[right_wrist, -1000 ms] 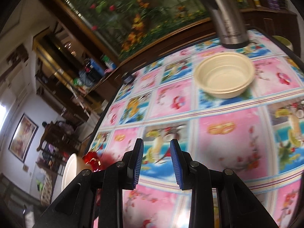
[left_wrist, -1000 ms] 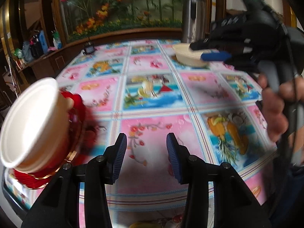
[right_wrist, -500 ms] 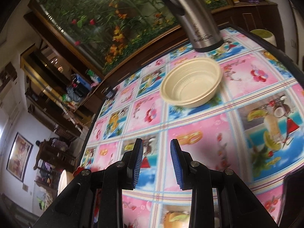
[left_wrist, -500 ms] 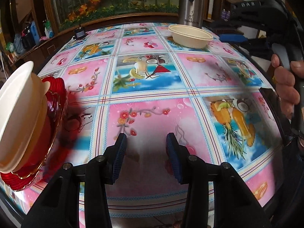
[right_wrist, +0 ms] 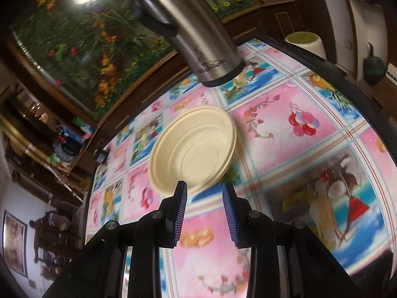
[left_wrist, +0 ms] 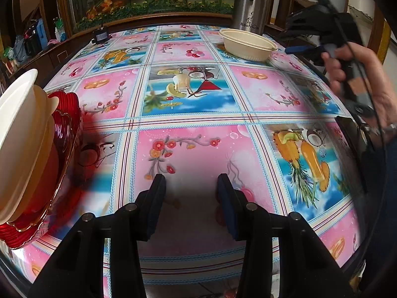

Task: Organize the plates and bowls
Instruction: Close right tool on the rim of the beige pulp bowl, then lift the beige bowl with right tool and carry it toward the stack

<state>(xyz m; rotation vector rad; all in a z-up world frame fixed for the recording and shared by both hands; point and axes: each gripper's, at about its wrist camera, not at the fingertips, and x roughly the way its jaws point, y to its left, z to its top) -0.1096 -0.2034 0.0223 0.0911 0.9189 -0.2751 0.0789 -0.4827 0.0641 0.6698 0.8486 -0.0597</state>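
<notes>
Bowl (right_wrist: 196,149) sits just beyond the right gripper's (right_wrist: 204,213) parted, empty fingers; left gripper (left_wrist: 189,206) open, empty, far off.

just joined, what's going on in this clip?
A person with a claw in each hand is tidying bowls and plates on a table with a picture tablecloth. The right claw is open and empty, pointed at a cream bowl that sits beside a steel flask. The left claw is also open and empty, hanging over the cloth. At the left edge, another cream bowl already rests on red plates.
</notes>
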